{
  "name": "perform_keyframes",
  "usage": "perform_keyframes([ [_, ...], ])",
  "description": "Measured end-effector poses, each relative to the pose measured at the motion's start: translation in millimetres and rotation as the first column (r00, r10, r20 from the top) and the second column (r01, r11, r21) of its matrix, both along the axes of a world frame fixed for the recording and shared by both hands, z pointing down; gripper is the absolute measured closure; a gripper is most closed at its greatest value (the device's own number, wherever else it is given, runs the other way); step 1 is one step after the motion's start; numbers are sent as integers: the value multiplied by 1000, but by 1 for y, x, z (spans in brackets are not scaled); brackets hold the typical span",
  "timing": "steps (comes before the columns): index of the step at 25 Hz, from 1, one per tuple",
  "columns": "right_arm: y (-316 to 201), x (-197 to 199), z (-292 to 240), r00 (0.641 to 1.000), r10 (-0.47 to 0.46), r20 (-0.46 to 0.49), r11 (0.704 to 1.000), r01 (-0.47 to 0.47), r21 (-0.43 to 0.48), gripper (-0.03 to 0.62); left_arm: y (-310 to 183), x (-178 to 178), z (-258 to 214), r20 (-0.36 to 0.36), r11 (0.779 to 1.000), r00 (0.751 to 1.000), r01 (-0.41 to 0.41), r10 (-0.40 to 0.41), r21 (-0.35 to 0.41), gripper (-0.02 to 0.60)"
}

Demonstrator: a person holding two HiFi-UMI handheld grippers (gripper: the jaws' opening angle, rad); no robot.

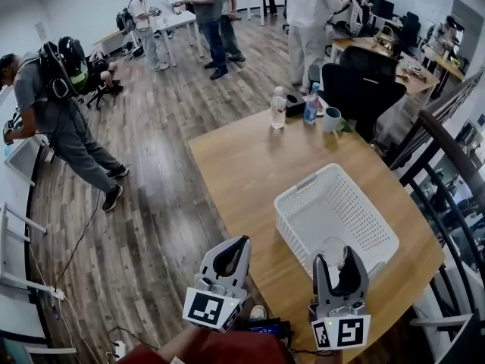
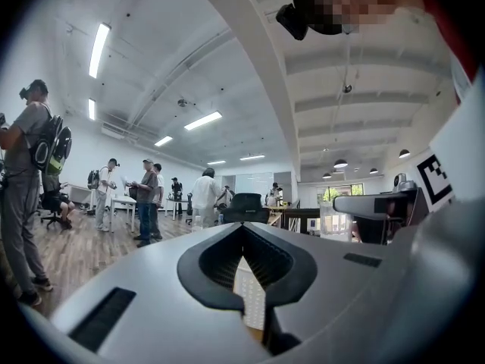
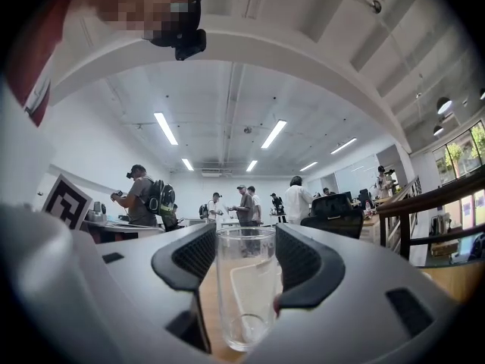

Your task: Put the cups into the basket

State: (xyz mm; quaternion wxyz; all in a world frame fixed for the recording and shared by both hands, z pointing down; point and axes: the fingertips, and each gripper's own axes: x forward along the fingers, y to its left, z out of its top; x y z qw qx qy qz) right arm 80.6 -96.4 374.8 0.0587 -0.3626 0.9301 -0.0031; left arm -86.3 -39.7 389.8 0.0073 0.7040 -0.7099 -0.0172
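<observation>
Right tongs (image 3: 244,243) clamp clear cup (image 3: 245,294), upright. White basket (image 1: 303,185) just ahead of them on table (image 1: 242,165). Left tongs (image 2: 244,237) alongside, pinched together, empty.

Setting: a large open-plan office workroom, one shared hall.
Floor: grey-brown wood planks (image 1: 159,150), spreading ahead and to the left of the left hand-held gripper (image 1: 241,243).
Furniture: wooden bench (image 1: 242,165) just ahead of that hand-held gripper; black office chair (image 1: 362,82) beyond the bench's far edge; white desks (image 1: 173,23) and cluttered workstations (image 1: 424,59) far ahead.
Ceiling: white, with exposed beams and strip lights (image 2: 98,49).
Occupants: standing people (image 1: 214,21) grouped at the far desks; one person (image 1: 57,112) wearing a backpack, well to the left.
Boundary: dark railing (image 1: 455,152) to the right of the right hand-held gripper (image 1: 341,262).
</observation>
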Motion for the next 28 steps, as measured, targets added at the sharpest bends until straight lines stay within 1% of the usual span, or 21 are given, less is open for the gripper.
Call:
perform_keyframes([
  [4, -8, 4, 7, 999, 48, -16, 999, -48, -1, 342, -17, 0, 12, -14, 999, 999, -52, 51, -9, 575],
  [9, -19, 1, 5, 986, 164, -17, 986, -164, -1, 342, -45, -15, 13, -24, 991, 991, -132, 132, -20, 575],
  [14, -31, -5, -1, 977, 213, -34, 977, -213, -1, 344, -66, -25, 10, -37, 984, 984, -176, 175, -28, 575],
  [17, -35, -14, -2, 972, 232, -38, 973, -232, -2, 342, -73, -31, 13, -37, 976, 976, -217, 216, -15, 575],
  [24, -50, -35, 1, 957, 283, -68, 959, -283, 12, 344, -102, -47, 15, -66, 960, 958, -281, 280, -6, 575],
  [28, -60, -37, -3, 936, 342, -83, 940, -342, 18, 344, -124, -45, 11, -72, 939, 937, -344, 343, -3, 575],
])
